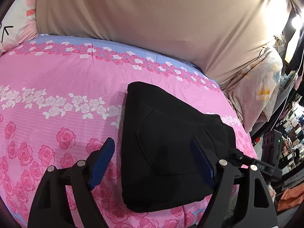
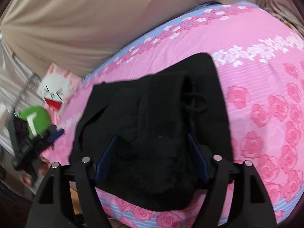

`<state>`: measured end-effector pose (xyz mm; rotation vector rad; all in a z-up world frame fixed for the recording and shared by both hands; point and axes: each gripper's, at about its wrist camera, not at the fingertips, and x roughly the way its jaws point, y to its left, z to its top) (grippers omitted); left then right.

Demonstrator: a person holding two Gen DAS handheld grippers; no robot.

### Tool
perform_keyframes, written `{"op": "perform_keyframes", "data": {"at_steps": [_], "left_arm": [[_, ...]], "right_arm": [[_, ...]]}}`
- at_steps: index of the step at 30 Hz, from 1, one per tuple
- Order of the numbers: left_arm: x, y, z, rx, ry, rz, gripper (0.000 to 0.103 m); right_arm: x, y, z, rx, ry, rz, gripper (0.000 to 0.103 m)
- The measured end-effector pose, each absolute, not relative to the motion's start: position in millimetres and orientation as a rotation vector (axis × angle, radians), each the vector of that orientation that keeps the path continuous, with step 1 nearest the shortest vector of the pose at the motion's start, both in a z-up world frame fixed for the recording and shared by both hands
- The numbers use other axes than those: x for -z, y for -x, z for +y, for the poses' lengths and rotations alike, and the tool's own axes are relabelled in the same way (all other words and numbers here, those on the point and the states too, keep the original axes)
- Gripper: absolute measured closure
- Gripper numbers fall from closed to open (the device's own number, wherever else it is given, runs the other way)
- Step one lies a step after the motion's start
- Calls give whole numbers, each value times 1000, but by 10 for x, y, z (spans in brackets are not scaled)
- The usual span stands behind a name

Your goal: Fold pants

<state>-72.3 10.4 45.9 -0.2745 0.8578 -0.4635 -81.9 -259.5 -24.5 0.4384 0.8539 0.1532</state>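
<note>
Over on the left, the left gripper (image 1: 153, 162) hangs just above the bed (image 1: 57, 79), jaws spread wide with nothing between them. One blue finger sits over the rose-print cover, the other over the near end of the pants (image 1: 163, 142). The pants are black and already down to a compact bundle near the front edge of the bed, a patch pocket facing up. That looks like a late stage: most of the folding seems done, and what remains is a last tuck or a squaring-up.

Moving right, the right gripper (image 2: 152, 158) is low over the same bundle, and the picture is smeared with motion. Its jaws stand well apart, black cloth bulging up between the blue pads; whether they are pressing on it or just straddling it, I cannot tell. A drawstring (image 2: 191, 98) lies loose on top, just beyond the fingers.

Farther back, a bunny cushion (image 2: 54, 93) sits against the beige backdrop (image 2: 76, 28).

The next move, I'd judge, calls for a light press or a clean pinch on one edge without dragging the layers apart.
</note>
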Motion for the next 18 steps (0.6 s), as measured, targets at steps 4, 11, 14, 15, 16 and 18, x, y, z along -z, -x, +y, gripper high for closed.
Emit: {"op": "perform_keyframes", "data": {"at_steps": [4, 11, 14, 15, 16, 18], "left_arm": [[-472, 684, 125, 465, 294, 866, 25], [-677, 739, 100, 468, 274, 796, 22], [-524, 680, 64, 466, 286, 837, 22], [-473, 660, 53, 466, 290, 854, 22], [-415, 635, 48, 459, 293, 876, 22], [-318, 597, 56, 463, 306, 910, 22]], "right_arm": [[-120, 749, -2450, -176, -361, 782, 84], [-788, 781, -2532, -155, -228, 623, 85], [-31, 600, -2865, 8, -276, 830, 73], [183, 652, -2995, 32, -342, 865, 73], [190, 745, -3071, 12, -406, 823, 70], [119, 882, -3155, 8, -473, 786, 51]]}}
